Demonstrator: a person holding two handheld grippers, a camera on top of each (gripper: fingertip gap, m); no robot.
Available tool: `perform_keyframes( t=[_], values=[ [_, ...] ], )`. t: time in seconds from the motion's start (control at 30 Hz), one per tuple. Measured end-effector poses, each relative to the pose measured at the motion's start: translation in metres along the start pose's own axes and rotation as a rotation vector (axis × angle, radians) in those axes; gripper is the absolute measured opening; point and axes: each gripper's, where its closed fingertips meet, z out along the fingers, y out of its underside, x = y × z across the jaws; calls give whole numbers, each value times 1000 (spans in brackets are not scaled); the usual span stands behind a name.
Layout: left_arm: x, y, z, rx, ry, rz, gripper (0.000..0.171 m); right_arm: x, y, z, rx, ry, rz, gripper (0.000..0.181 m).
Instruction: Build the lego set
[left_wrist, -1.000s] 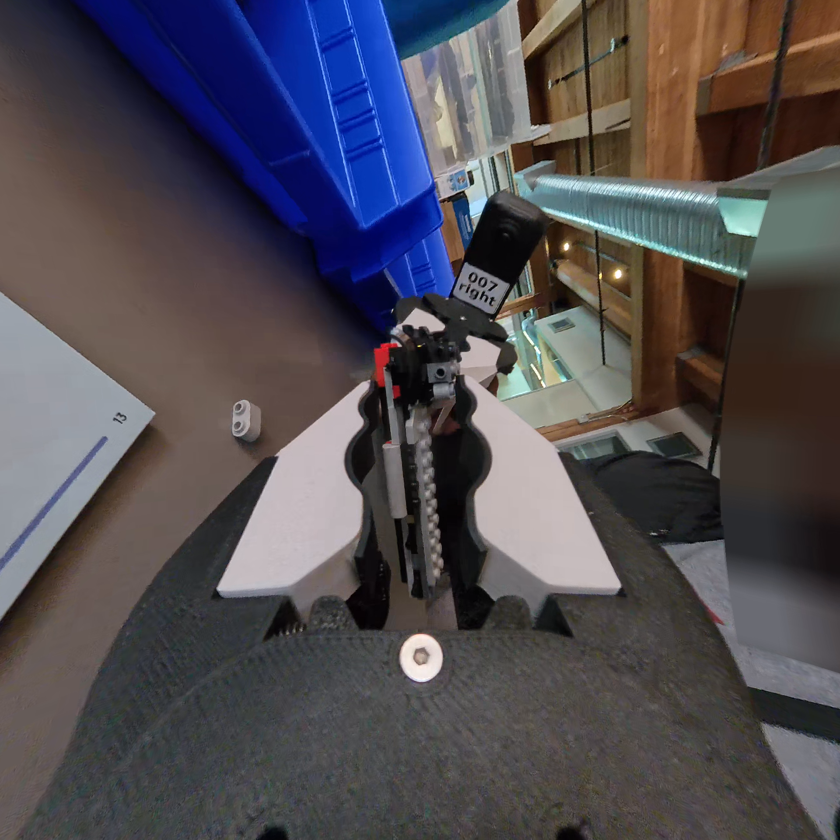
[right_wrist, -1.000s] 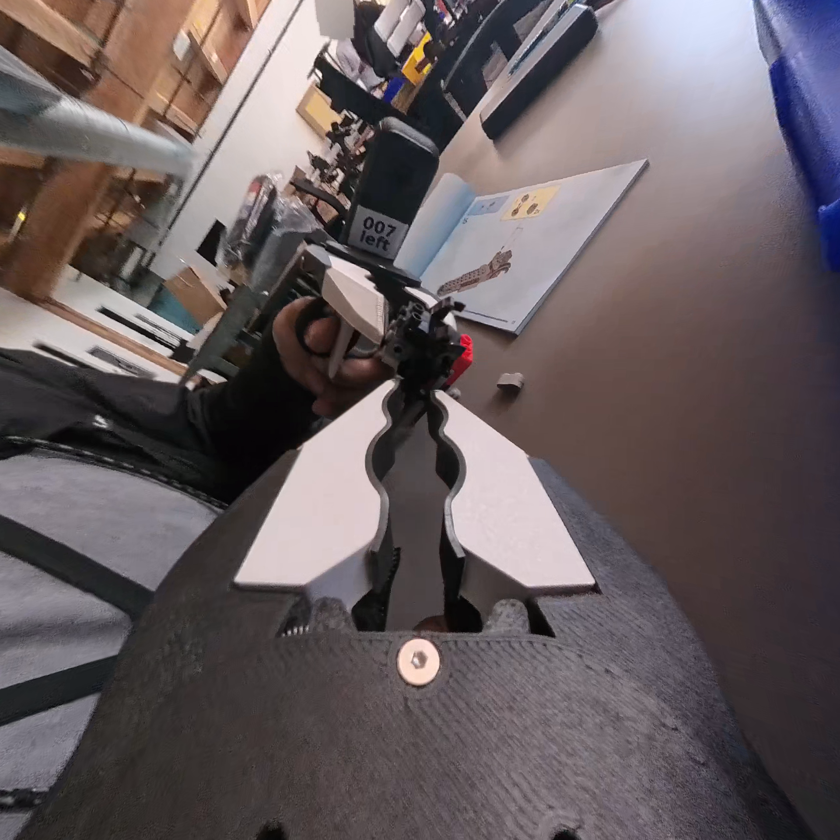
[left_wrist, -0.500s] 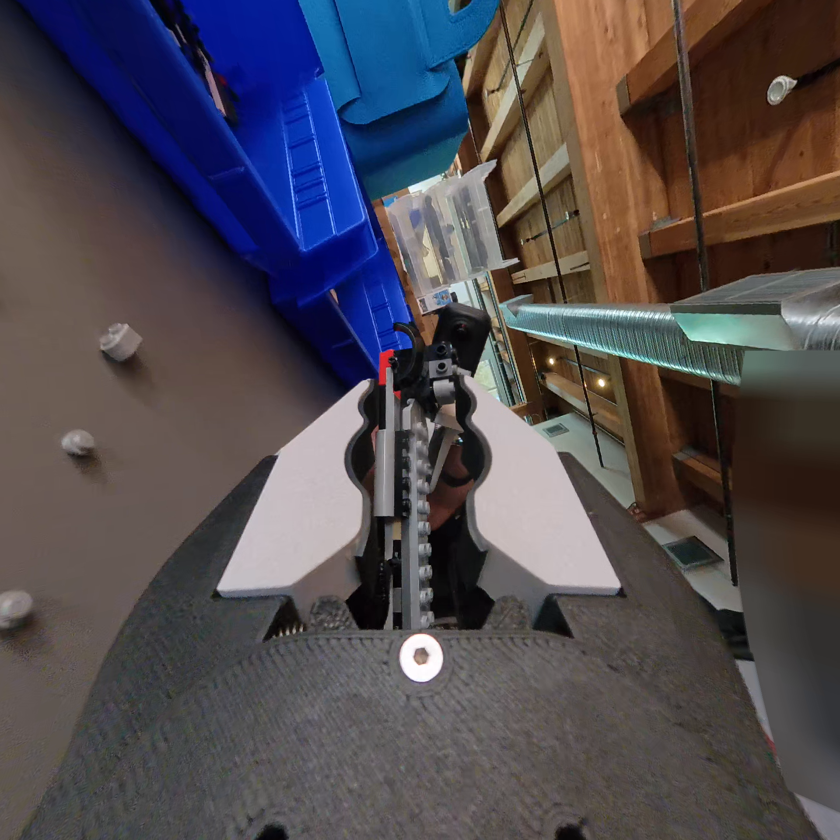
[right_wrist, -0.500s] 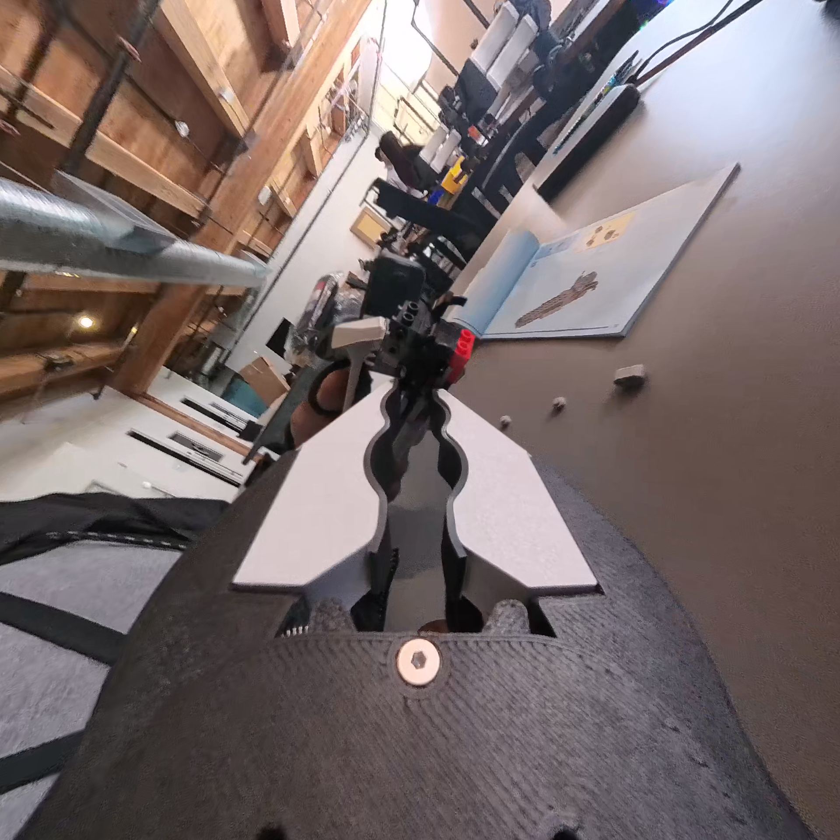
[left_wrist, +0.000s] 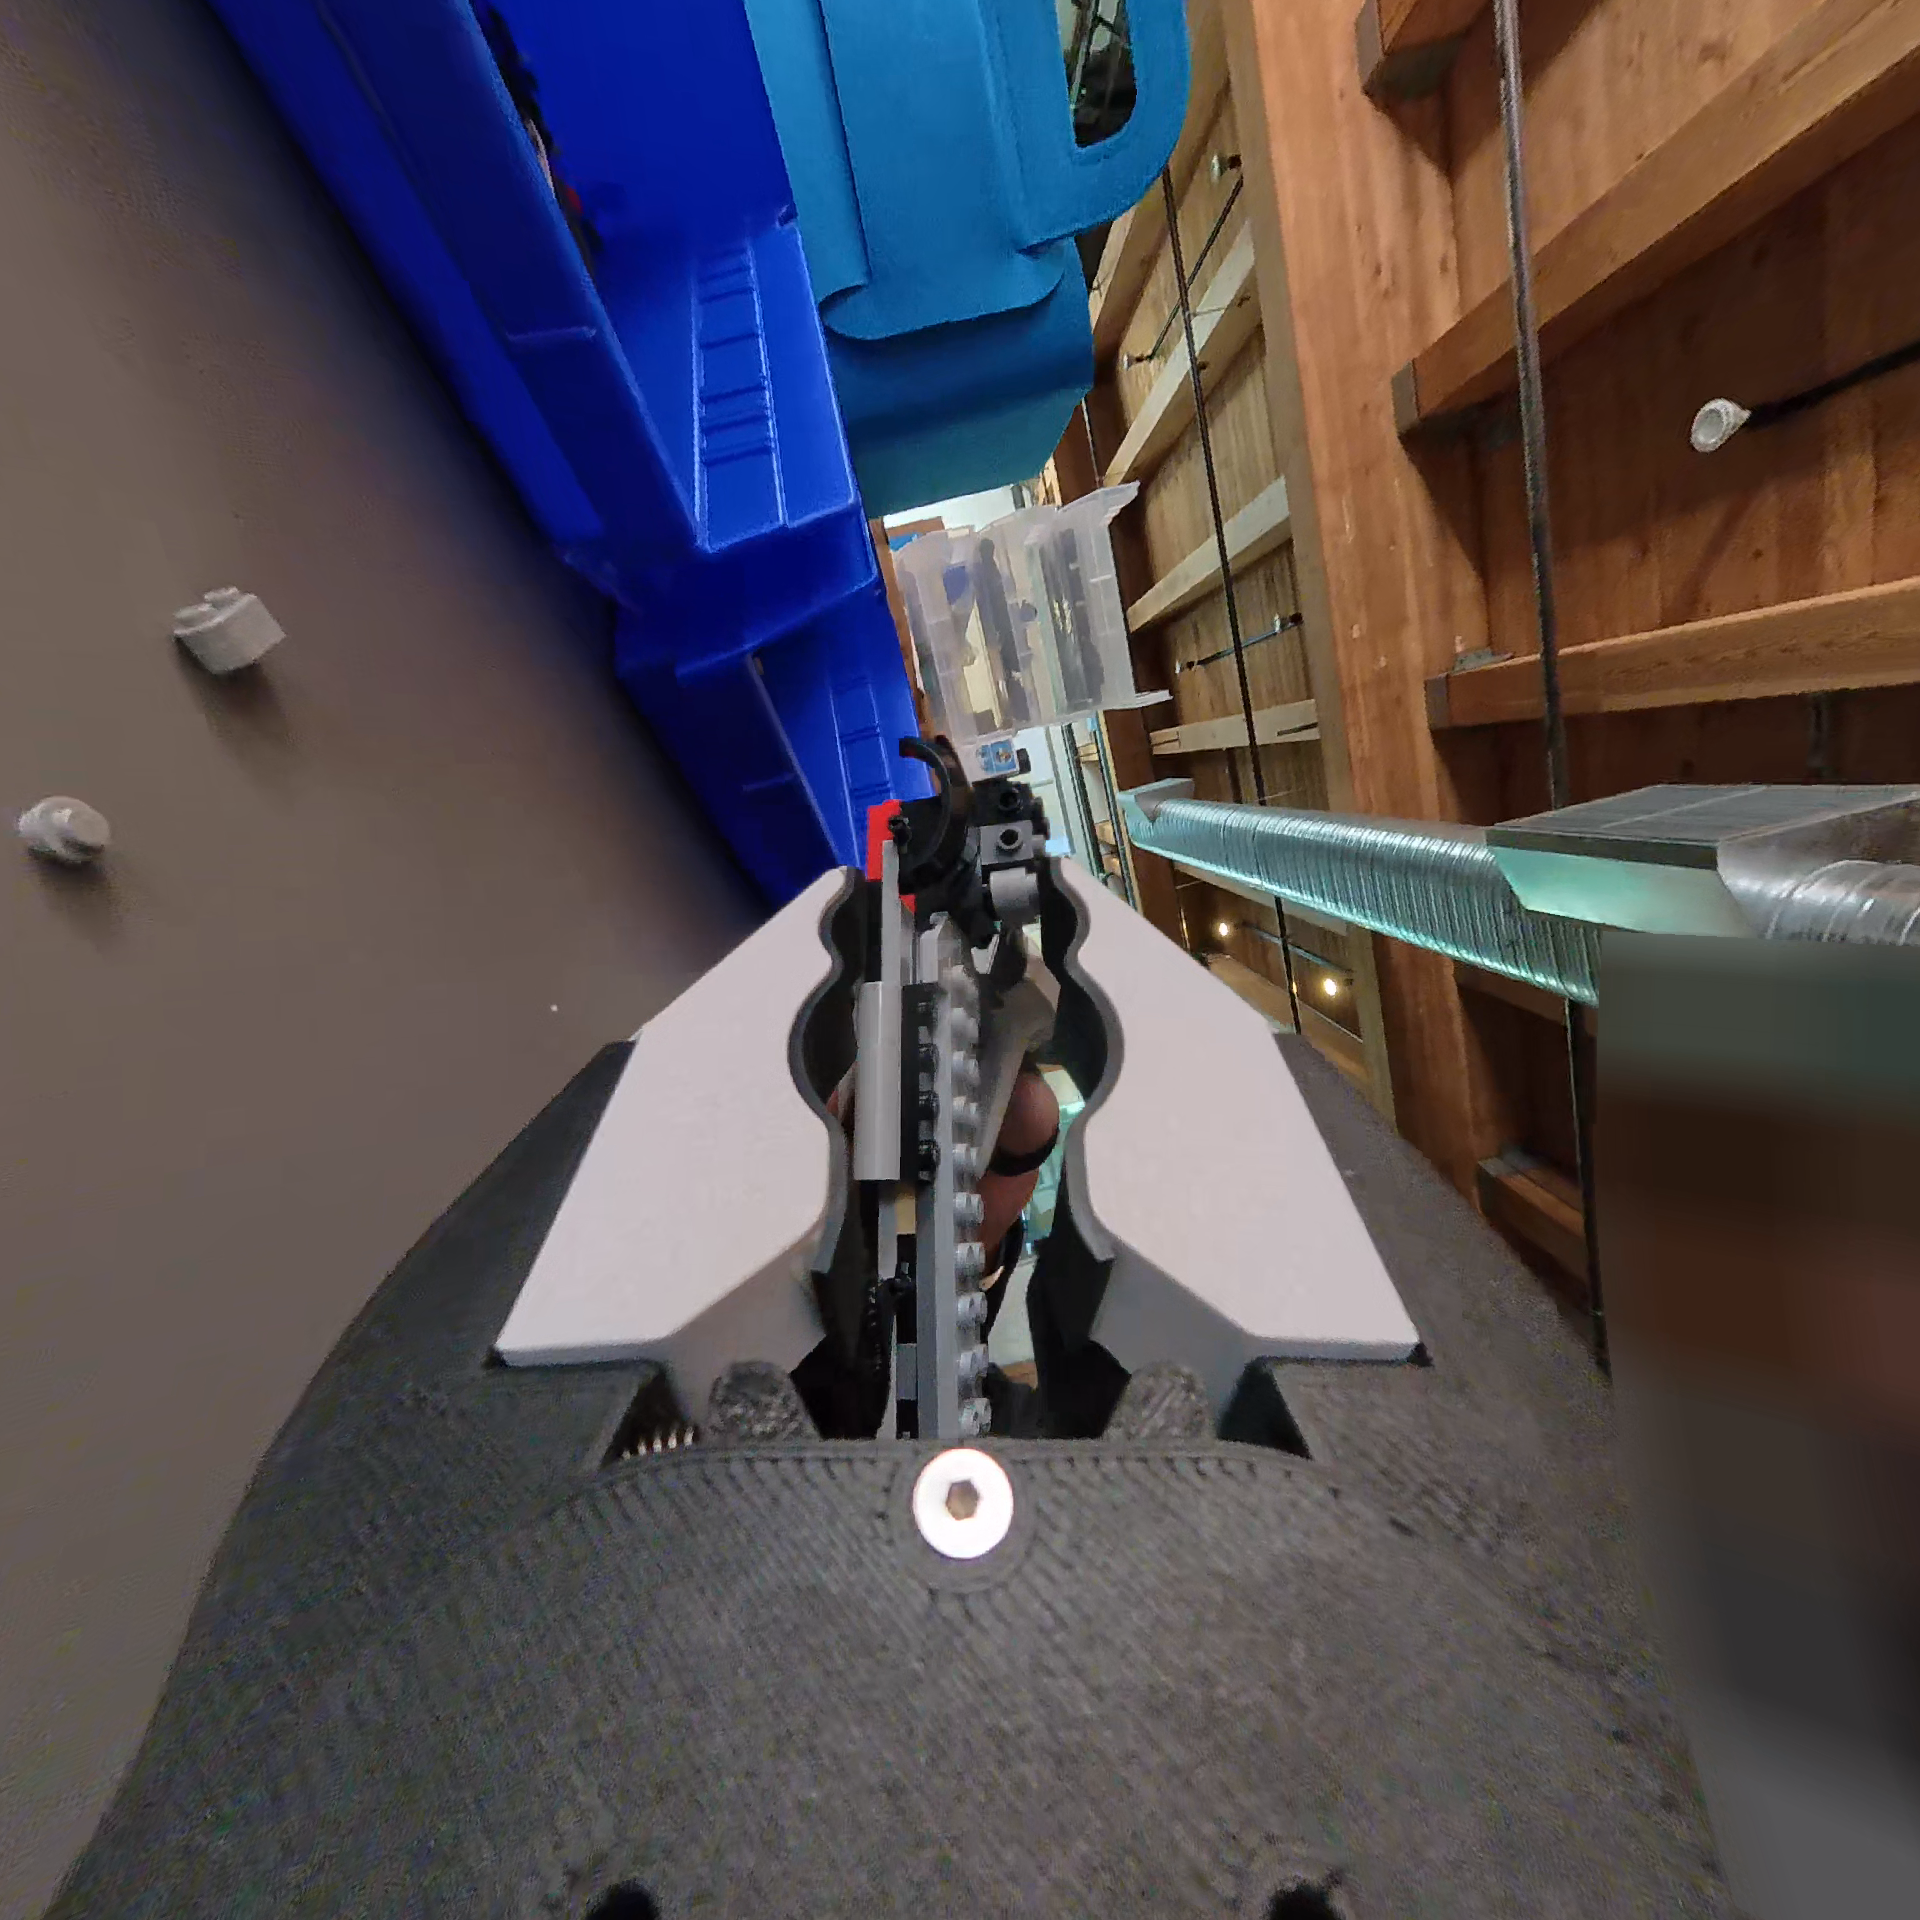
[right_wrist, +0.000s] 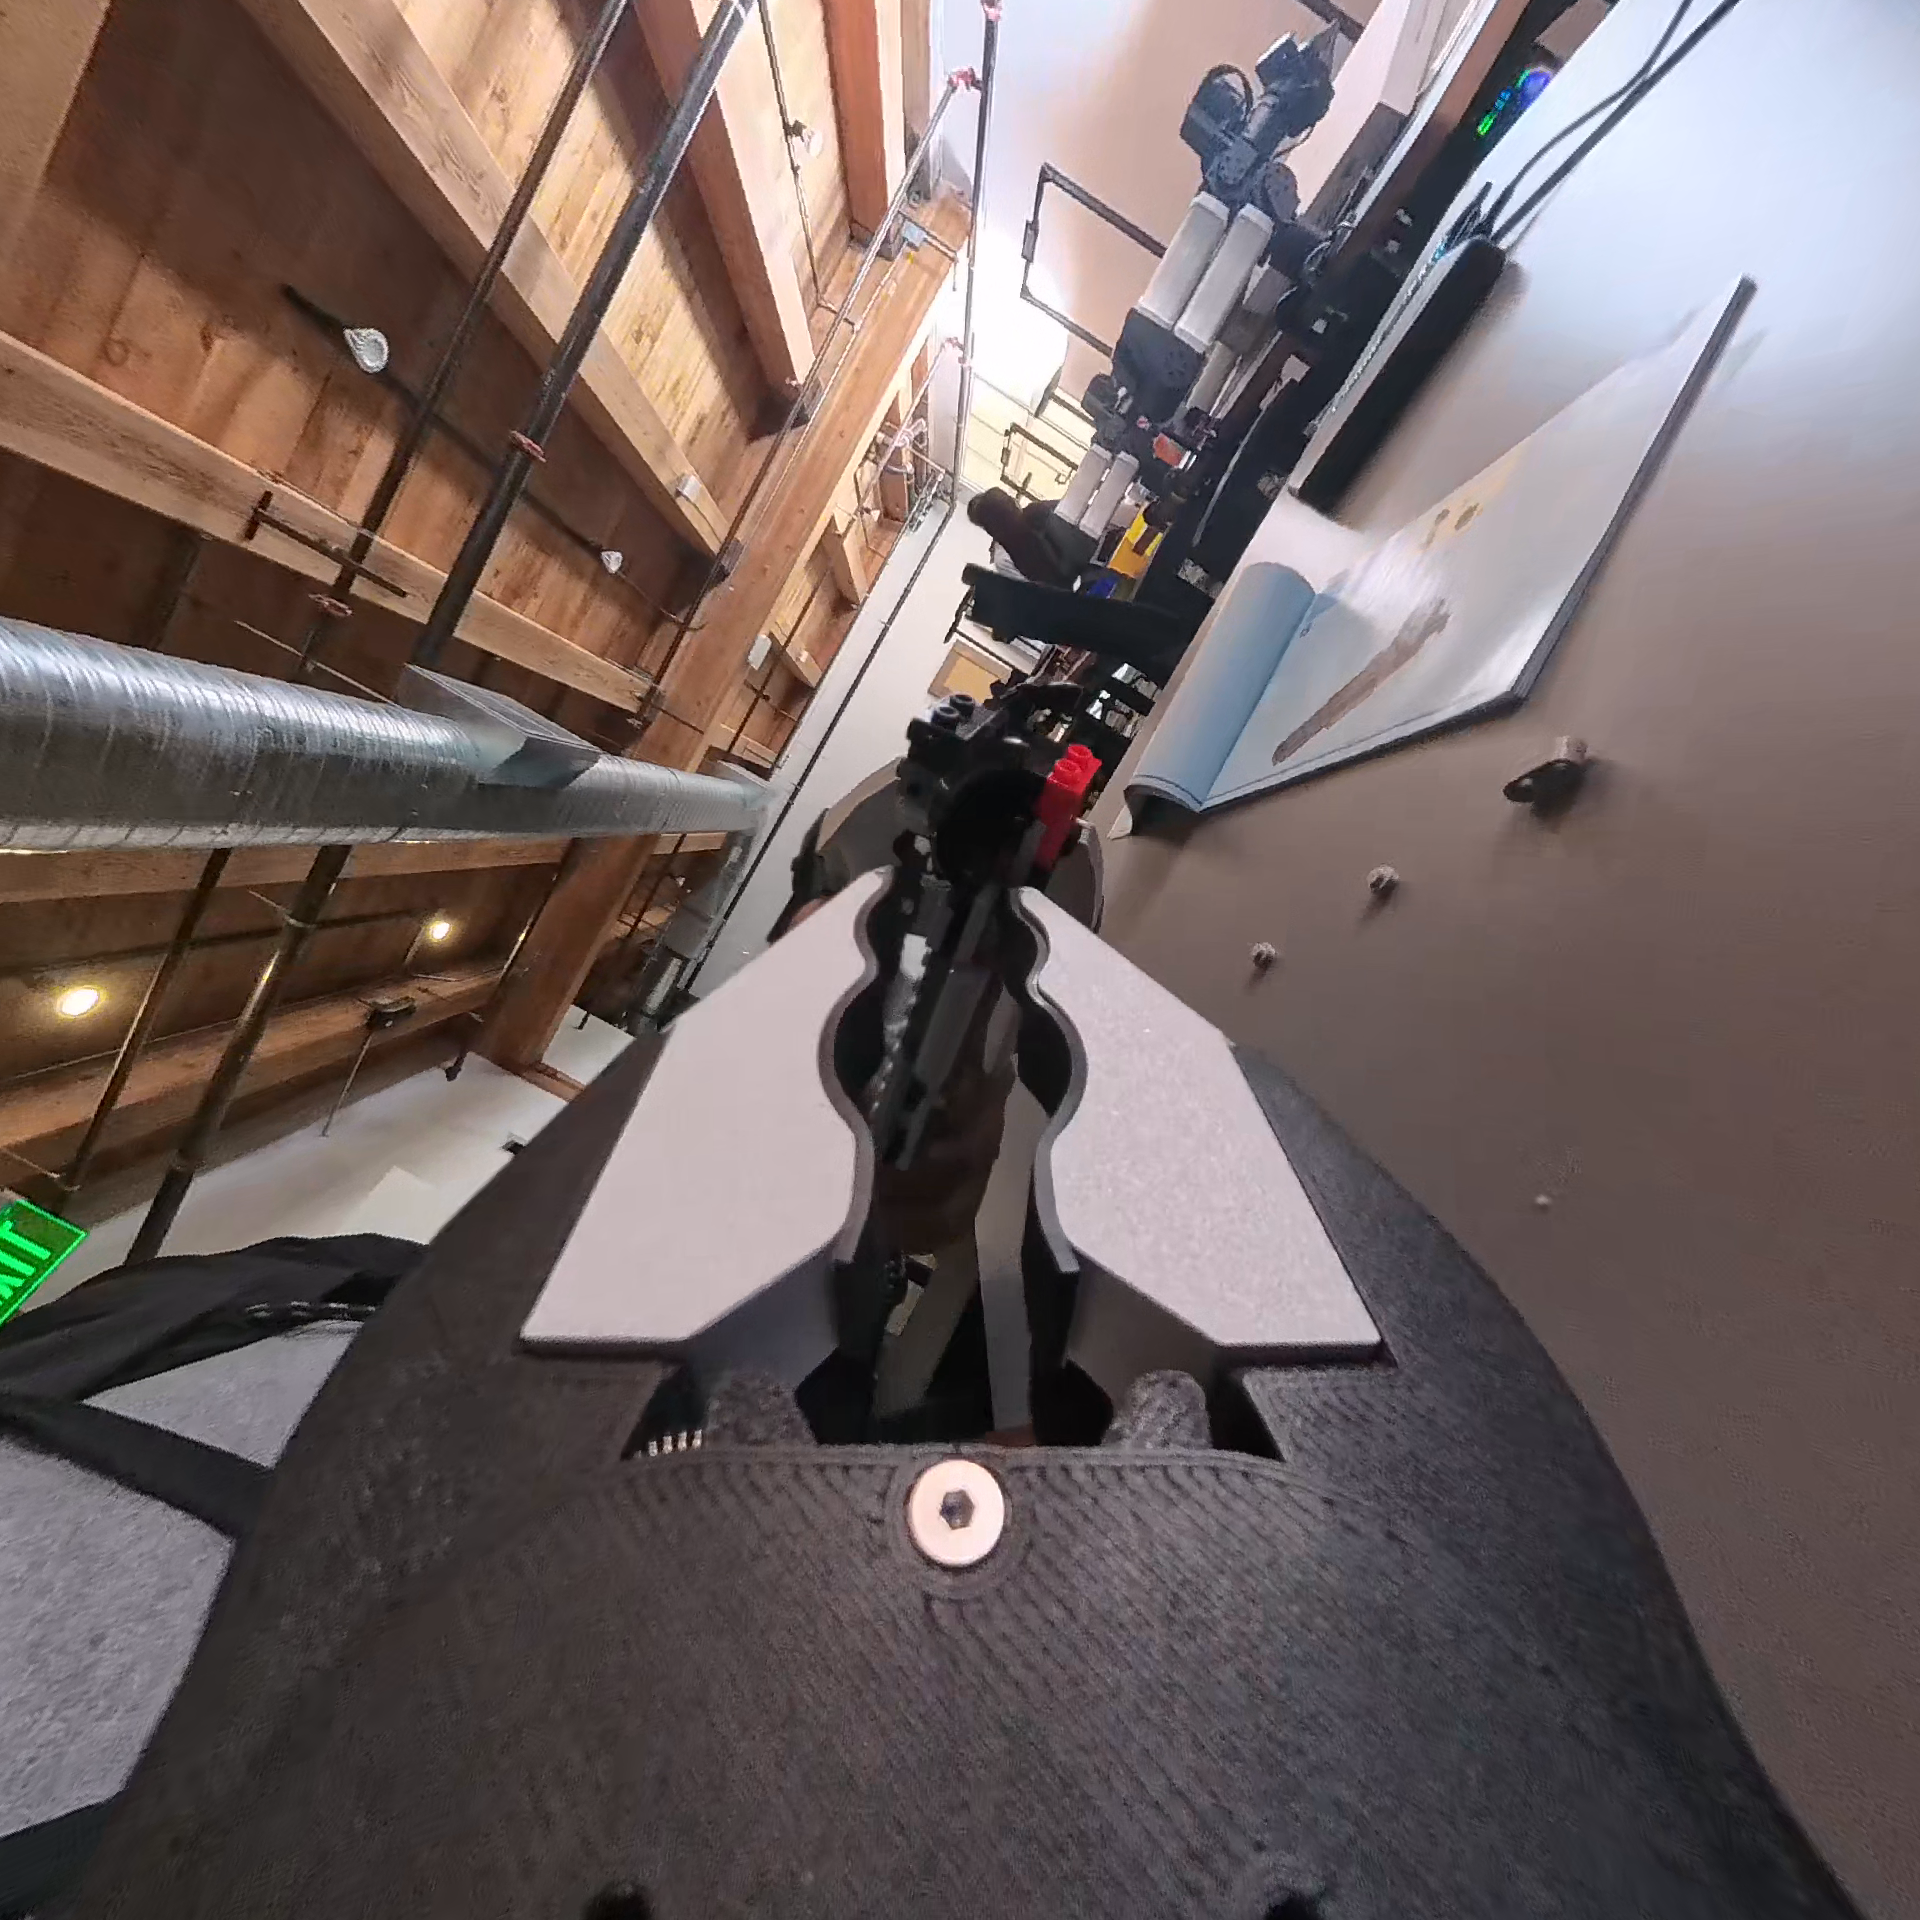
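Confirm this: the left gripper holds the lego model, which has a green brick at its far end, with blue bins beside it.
Not quite: the brick at the far end of the lego model is red, not green, as the left wrist view shows. The left gripper does hold it, and the blue bins stand beside.

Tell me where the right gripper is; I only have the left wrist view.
Observer: The right gripper has the model between its fingers; whether they pinch it, I cannot tell.
Operator: Any instructions around?
Observer: Yes, a booklet lies open on the table, beyond the model.
Operator: Anything past that?
Observer: A long black device with cables, farther along the table.
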Motion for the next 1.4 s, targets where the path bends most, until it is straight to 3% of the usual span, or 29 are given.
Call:
perform_keyframes(
  t=[0.33,0.77,1.07,1.4],
  values=[
    [-14,-22,2,52,-38,26,33,23,-2,13,-30,121,11,22],
    [-20,-46,-15,87,-163,122,34,37,2,46,-39,50,213,21],
    [-20,-48,-13,61,-143,93,35,39,-8,44,37,7,300,14],
    [-31,-34,-5,-30,-72,60,33,50,-17,33,18,125,167,15]
  ],
)
